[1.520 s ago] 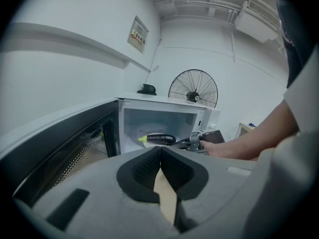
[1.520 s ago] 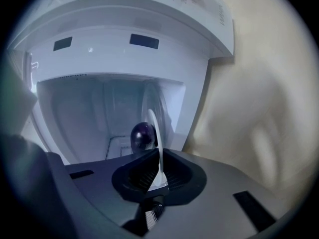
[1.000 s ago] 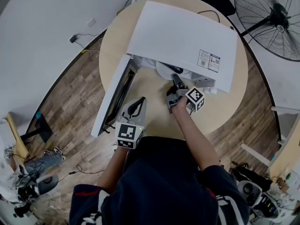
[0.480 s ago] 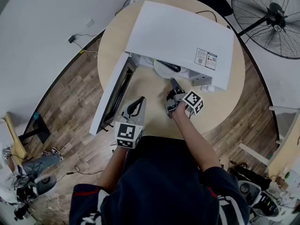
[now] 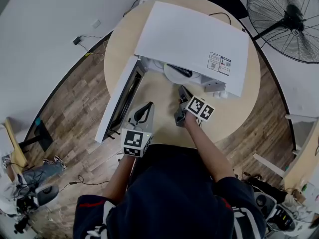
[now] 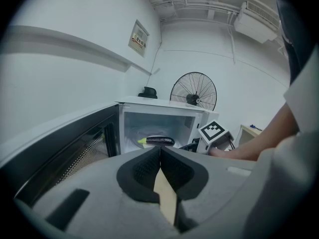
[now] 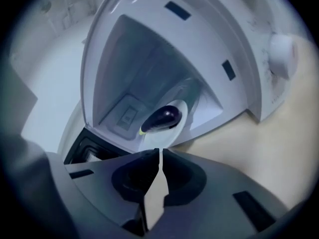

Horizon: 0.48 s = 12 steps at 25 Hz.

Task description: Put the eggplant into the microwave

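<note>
The dark purple eggplant (image 5: 179,71) lies on the white turntable plate (image 5: 172,76) inside the open white microwave (image 5: 194,39); it also shows in the left gripper view as the eggplant (image 6: 158,141) and in the right gripper view as the eggplant (image 7: 162,117). My right gripper (image 5: 181,89) is shut and empty, just outside the microwave's mouth and pointing at the eggplant; its jaws (image 7: 158,152) are pressed together. My left gripper (image 5: 148,106) is shut on nothing, low over the table in front of the open door (image 5: 119,103), its tips (image 6: 159,148) closed.
The microwave stands on a round wooden table (image 5: 234,108), its door swung out to the left past the table's edge. A standing fan (image 5: 291,19) is on the floor at the far right. Cables and clutter lie on the floor.
My right gripper has drawn back from the microwave's mouth toward me, leaving the eggplant lying on the plate inside. The left gripper has stayed put.
</note>
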Motion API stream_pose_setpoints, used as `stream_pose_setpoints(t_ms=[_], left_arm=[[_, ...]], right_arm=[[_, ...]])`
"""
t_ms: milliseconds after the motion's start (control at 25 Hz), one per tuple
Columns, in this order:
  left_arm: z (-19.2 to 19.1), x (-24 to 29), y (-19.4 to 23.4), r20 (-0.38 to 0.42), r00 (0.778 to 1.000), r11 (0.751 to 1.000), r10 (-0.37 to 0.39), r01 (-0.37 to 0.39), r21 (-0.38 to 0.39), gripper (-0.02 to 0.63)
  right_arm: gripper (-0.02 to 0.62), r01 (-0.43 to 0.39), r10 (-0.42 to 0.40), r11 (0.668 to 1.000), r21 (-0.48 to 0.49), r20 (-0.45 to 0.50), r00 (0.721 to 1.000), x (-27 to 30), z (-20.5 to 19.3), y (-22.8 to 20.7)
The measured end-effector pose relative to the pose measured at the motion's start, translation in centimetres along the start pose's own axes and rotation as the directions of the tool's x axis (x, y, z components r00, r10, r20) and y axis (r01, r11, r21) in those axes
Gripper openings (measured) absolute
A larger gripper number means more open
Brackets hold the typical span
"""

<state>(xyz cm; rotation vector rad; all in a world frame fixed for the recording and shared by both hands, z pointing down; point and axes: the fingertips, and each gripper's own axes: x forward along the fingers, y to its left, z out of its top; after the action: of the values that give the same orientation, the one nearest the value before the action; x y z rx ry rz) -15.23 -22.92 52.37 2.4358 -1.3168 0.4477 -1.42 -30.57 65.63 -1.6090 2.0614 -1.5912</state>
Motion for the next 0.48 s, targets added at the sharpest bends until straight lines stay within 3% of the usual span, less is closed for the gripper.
stream_pose_setpoints(t_ms=[200, 480], left_arm=[[0.0, 0.2, 0.1, 0.002, 1.0, 1.0, 0.005, -0.005, -0.001, 0.017], [-0.2, 0.0, 0.5, -0.008, 1.0, 1.0, 0.018, -0.018, -0.009, 0.017]], right_arm=[[0.017, 0.064, -0.081, 0.956, -0.287, -0.048, 0.996, 0.7, -0.5, 0.5], [0.013, 0.069, -0.106, 0.899, -0.432, -0.062, 0.992, 1.7, -0.4, 1.2]])
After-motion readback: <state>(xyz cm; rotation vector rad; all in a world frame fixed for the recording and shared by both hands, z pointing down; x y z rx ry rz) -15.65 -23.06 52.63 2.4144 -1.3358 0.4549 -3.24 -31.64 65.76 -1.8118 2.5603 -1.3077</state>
